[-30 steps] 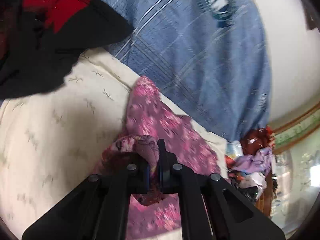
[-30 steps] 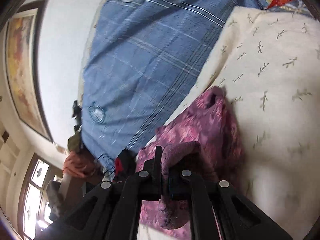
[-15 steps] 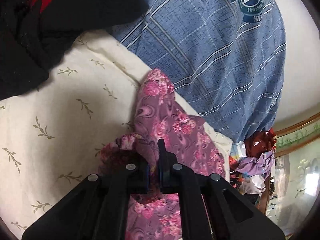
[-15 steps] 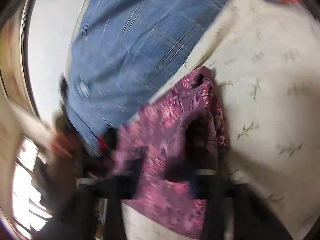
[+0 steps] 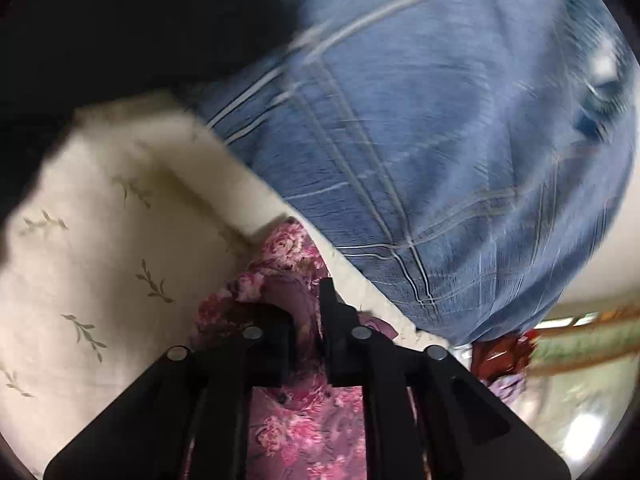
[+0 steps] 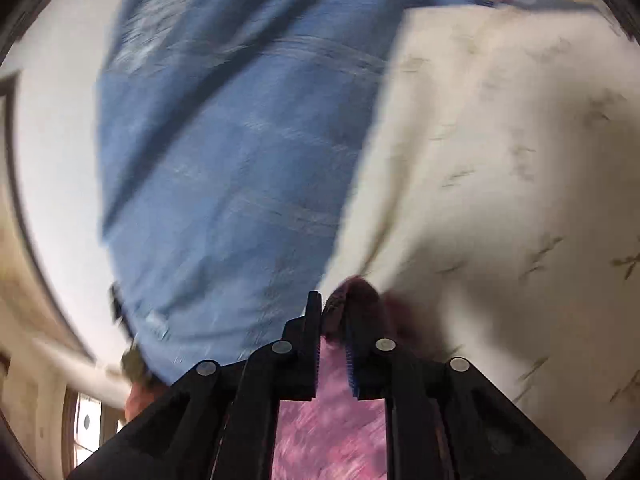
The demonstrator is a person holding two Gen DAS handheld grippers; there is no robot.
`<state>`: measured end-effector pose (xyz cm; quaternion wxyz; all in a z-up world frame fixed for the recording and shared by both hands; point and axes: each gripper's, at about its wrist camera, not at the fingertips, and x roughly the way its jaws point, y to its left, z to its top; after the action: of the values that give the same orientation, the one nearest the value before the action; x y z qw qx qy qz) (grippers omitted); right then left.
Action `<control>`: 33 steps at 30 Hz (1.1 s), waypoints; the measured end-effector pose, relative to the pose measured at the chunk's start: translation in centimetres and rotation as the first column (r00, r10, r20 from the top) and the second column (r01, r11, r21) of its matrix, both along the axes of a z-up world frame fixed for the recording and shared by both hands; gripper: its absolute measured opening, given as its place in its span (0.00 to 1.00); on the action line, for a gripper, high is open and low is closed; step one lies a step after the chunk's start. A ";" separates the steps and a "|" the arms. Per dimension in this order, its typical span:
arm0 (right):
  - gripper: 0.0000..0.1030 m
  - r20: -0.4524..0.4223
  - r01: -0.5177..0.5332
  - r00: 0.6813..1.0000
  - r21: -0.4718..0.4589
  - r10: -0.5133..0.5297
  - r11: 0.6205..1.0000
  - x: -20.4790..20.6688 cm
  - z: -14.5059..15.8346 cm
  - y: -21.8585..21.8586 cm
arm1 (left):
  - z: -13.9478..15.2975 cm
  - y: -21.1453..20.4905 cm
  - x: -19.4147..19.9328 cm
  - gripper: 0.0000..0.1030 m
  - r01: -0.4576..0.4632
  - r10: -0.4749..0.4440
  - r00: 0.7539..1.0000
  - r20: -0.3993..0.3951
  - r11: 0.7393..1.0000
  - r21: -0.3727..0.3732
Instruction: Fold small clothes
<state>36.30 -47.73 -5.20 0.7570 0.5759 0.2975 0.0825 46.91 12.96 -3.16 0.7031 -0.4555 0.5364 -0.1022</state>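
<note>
A home bedroom: leaf-print bedsheet (image 5: pixel 100 280), blue plaid blanket (image 5: pixel 440 140).

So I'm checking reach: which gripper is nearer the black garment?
Left. The left gripper, jaws opening on the floral garment, faces the black garment; the right gripper, also opening, shows none.

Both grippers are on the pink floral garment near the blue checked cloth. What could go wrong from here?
1. Both sets of jaws are opening with the pink floral garment between them; the left gripper and right gripper may let the fold spring open.
2. The blue checked cloth lies right beside the garment, so a finger could snag it.
</note>
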 end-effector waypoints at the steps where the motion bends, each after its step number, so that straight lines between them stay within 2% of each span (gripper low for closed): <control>1: 0.19 -0.007 0.016 1.000 0.012 -0.016 1.000 -0.1 -0.3 -0.3 | 0.1 0.3 0.0 0.12 0.008 -0.008 1.000 0.008 1.000 -0.012; 2: 0.21 0.005 0.020 1.000 0.014 -0.020 1.000 -0.4 -0.4 -0.6 | 0.5 0.5 -0.1 0.20 0.014 -0.014 1.000 0.025 1.000 -0.006; 3: 0.26 0.017 0.018 1.000 0.001 -0.018 1.000 -0.6 -0.2 -0.7 | 1.1 0.9 -0.3 0.33 0.020 -0.020 0.998 0.052 1.000 0.010; 4: 0.29 0.031 0.018 0.999 -0.029 -0.017 0.999 -1.2 0.2 -0.8 | 1.7 1.3 -0.6 0.39 0.016 -0.017 0.997 0.073 1.000 0.023; 6: 0.40 0.043 0.007 0.999 -0.085 -0.004 0.996 -2.1 1.0 -1.0 | 2.8 2.4 -1.1 0.57 -0.030 0.025 0.994 0.108 0.999 0.041; 9: 0.43 0.019 -0.017 1.000 -0.134 0.019 0.991 -2.6 1.1 -0.9 | 3.5 3.5 -1.4 0.69 -0.064 0.058 0.992 0.116 0.997 0.045; 11: 0.44 -0.005 -0.036 0.999 -0.145 0.036 0.989 -2.6 1.0 -0.5 | 3.2 2.8 -1.5 0.69 -0.013 0.007 0.996 0.088 0.997 0.077; 13: 0.45 -0.033 -0.054 0.998 -0.192 0.048 0.980 -2.4 1.1 0.3 | 2.9 0.9 -2.0 0.69 0.088 -0.099 0.992 0.084 0.988 0.125; 14: 0.46 -0.044 -0.062 0.998 -0.221 0.053 0.973 -2.1 1.2 0.8 | 2.8 -0.2 -2.3 0.69 0.153 -0.167 0.982 0.093 0.978 0.139; 15: 0.46 -0.056 -0.070 0.997 -0.253 0.058 0.965 -1.8 1.3 1.1 | 2.7 -1.8 -2.7 0.69 0.234 -0.253 0.961 0.111 0.959 0.157; 16: 0.46 -0.067 -0.082 0.996 -0.278 0.065 0.957 -1.6 1.4 1.4 | 2.7 -2.7 -3.1 0.69 0.275 -0.298 0.946 0.125 0.946 0.169; 17: 0.46 -0.070 -0.089 0.995 -0.288 0.072 0.953 -1.4 1.3 1.6 | 2.8 -3.9 -3.2 0.69 0.309 -0.340 0.930 0.136 0.928 0.209; 18: 0.46 -0.074 -0.100 0.994 -0.295 0.082 0.950 -1.1 1.3 1.9 | 2.9 -4.8 -2.9 0.69 0.303 -0.348 0.927 0.137 0.914 0.269; 20: 0.46 -0.096 -0.115 0.991 -0.317 0.089 0.942 -0.3 1.1 2.3 | 3.0 -5.4 -1.2 0.69 0.239 -0.289 0.949 0.124 0.918 0.315; 23: 0.46 -0.125 -0.116 0.989 -0.321 0.079 0.940 0.1 0.6 2.7 | 2.7 -5.0 1.6 0.69 0.109 -0.141 0.987 0.080 0.942 0.317; 26: 0.46 -0.119 -0.118 0.989 -0.301 0.086 0.946 -0.9 0.8 2.8 | 2.4 -3.0 2.8 0.69 0.010 -0.018 1.000 0.022 0.943 0.333; 29: 0.50 -0.106 -0.138 0.988 -0.314 0.109 0.939 -3.2 1.7 2.6 | 3.2 -0.3 1.2 0.68 -0.008 0.000 1.000 0.029 0.960 0.281; 33: 0.54 -0.084 -0.139 0.989 -0.310 0.118 0.941 -7.4 2.8 2.2 | 4.1 2.5 -5.1 0.69 0.048 -0.058 0.997 0.043 0.976 0.212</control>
<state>28.86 -45.53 -2.43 0.8222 0.4295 0.3679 0.0646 41.80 15.48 0.94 0.7572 -0.3614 0.5389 -0.0745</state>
